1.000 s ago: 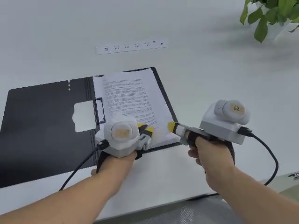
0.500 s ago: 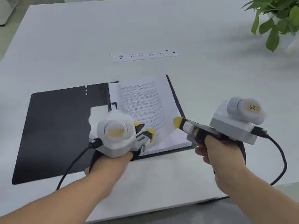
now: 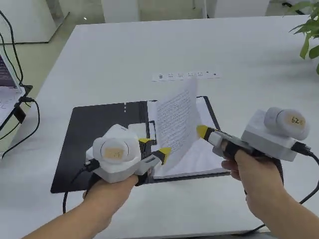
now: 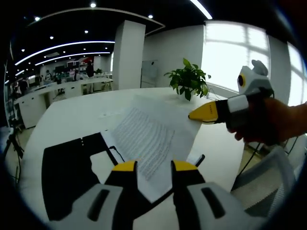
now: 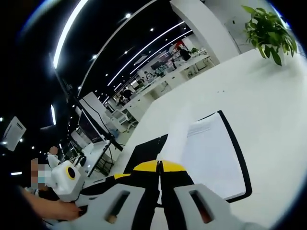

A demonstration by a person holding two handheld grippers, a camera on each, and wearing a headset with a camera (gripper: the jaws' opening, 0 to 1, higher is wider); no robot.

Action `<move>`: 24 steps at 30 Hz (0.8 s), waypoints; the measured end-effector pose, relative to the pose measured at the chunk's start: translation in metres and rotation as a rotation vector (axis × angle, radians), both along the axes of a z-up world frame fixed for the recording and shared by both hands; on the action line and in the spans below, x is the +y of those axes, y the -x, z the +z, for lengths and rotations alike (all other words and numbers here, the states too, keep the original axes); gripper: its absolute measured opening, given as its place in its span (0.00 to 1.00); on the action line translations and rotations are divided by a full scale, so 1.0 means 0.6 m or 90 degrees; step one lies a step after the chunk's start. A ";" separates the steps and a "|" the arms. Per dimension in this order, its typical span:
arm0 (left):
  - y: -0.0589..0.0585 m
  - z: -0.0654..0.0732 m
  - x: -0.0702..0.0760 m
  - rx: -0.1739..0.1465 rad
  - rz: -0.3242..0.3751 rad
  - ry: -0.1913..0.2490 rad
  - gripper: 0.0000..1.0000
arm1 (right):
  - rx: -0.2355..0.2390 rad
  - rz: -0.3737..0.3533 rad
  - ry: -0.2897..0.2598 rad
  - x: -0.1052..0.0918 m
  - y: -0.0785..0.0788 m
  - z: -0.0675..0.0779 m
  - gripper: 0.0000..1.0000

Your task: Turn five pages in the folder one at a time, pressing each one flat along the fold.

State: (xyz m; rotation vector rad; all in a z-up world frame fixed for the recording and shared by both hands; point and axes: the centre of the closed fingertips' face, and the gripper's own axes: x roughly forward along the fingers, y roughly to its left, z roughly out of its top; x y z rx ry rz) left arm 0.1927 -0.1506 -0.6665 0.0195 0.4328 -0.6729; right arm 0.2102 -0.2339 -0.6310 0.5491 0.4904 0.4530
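Observation:
An open black folder lies on the white table, with a stack of printed pages on its right half. The top page stands lifted and curves up toward the fold. My right gripper is shut on that page's outer edge, and the page rises edge-on from its closed yellow tips. My left gripper hovers open at the lower end of the fold with nothing between its jaws. In the left gripper view the raised page is ahead, and the right gripper holds its corner.
A white power strip lies behind the folder. A potted plant stands at the far right corner. A laptop and cables sit off the table's left edge. White table stretches beyond the folder.
The right gripper has closed on the top page's edge and lifted it off the stack toward the fold. The head camera tilted up. The left gripper stays by the fold's lower end.

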 end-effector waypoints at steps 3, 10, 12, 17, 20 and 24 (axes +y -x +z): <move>0.012 0.015 0.028 -0.005 0.010 0.004 0.26 | -0.009 0.026 0.001 0.035 0.004 0.009 0.00; 0.039 0.039 0.098 -0.021 0.033 -0.006 0.28 | -0.018 0.081 0.003 0.112 0.005 0.020 0.00; 0.046 0.048 0.118 -0.021 0.049 0.001 0.29 | -0.015 0.096 0.010 0.130 0.006 0.016 0.00; 0.059 0.048 0.158 -0.021 0.061 -0.009 0.29 | -0.003 0.131 0.021 0.181 0.011 0.001 0.00; 0.066 0.043 0.185 -0.014 0.079 -0.009 0.29 | 0.006 0.156 0.032 0.214 0.016 -0.016 0.00; 0.076 0.035 0.215 -0.007 0.095 -0.018 0.29 | 0.025 0.177 0.047 0.243 0.022 -0.041 0.00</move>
